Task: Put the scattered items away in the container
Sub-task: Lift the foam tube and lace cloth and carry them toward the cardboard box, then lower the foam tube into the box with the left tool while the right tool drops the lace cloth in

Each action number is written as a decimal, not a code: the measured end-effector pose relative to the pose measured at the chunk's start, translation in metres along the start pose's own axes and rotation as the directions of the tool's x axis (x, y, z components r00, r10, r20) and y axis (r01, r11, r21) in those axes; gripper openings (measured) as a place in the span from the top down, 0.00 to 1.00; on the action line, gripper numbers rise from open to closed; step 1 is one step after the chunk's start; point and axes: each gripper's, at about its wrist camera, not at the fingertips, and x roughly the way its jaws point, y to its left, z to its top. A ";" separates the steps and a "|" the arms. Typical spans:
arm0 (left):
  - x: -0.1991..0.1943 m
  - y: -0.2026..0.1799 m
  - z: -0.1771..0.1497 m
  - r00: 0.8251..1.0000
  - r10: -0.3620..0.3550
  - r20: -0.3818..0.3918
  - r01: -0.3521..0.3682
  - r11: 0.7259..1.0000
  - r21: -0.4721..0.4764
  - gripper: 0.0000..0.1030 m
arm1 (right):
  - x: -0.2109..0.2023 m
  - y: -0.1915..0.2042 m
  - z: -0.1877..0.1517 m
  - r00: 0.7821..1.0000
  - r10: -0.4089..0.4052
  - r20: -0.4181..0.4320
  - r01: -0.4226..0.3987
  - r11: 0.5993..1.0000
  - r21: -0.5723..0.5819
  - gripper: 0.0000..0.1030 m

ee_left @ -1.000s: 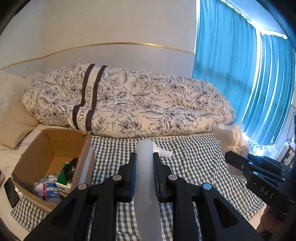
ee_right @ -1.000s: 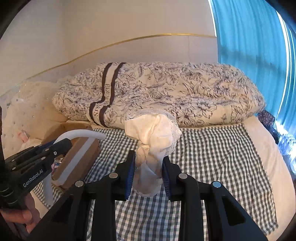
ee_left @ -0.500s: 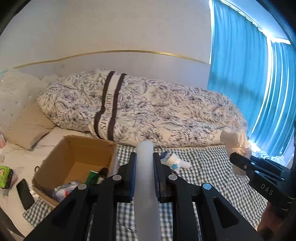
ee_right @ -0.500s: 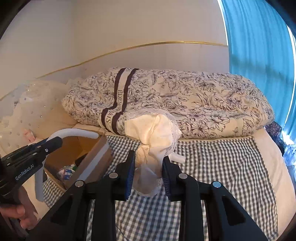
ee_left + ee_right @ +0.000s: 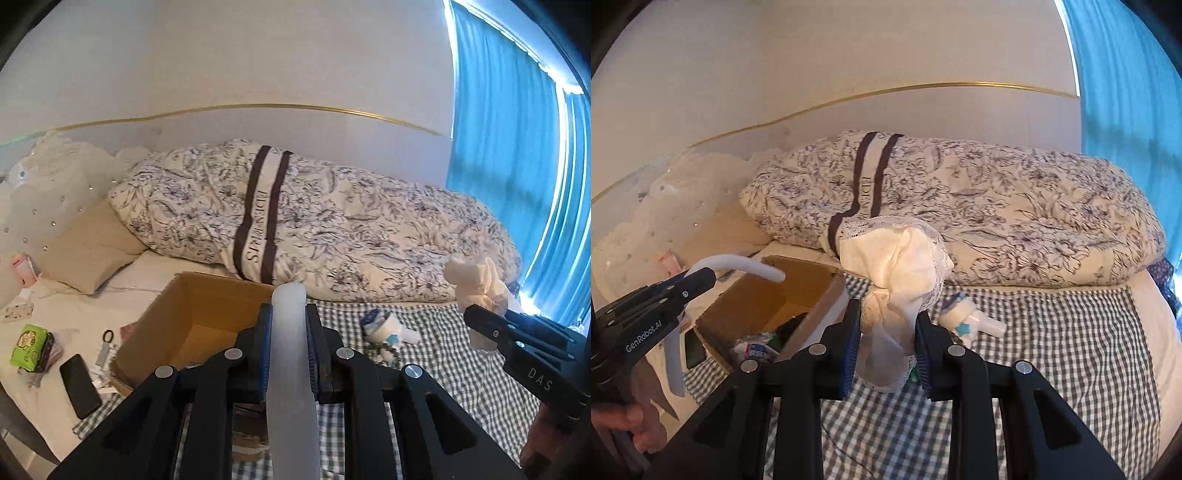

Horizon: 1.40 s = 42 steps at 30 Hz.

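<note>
Since the earlier frames, both views are sliding leftward across the bed, so the cardboard box (image 5: 192,325) is drifting from the left edge toward the lower centre of the left wrist view, and a black phone (image 5: 79,384) and a green packet (image 5: 31,343) are coming into sight at lower left. At bottom centre of that view, the left gripper (image 5: 289,354) is clamping a long, pale, curved plastic piece (image 5: 291,369), possibly a hanger, though the fisheye is blurring its shape. Its tip is showing over the box's near right rim. In the right wrist view, the right gripper (image 5: 886,347) is pinching a bundle of cream lace-trimmed cloth (image 5: 897,273) at centre frame, above the checked blanket (image 5: 1052,350). One small white and blue bottle (image 5: 964,317) is lying on the blanket just right of the cloth, outside the box. Behind everything, a floral duvet (image 5: 332,229) is lying rolled against the wall, beside blue curtains (image 5: 517,147) at upper right.
</note>
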 end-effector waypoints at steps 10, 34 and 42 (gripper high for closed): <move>-0.001 0.041 0.011 0.999 0.049 0.012 -0.049 0.999 -0.009 0.84 | 0.027 0.049 0.023 0.997 0.075 0.005 -0.075 0.995 -0.070 0.74; 0.057 0.110 0.008 0.986 0.074 -0.152 -0.081 0.996 -0.041 0.84 | 0.091 0.134 0.028 0.986 0.151 -0.075 -0.161 0.975 -0.154 0.74; 0.085 0.123 0.001 0.971 0.085 -0.221 -0.096 0.995 -0.039 0.84 | 0.122 0.155 0.027 0.979 0.160 -0.129 -0.183 0.965 -0.188 0.74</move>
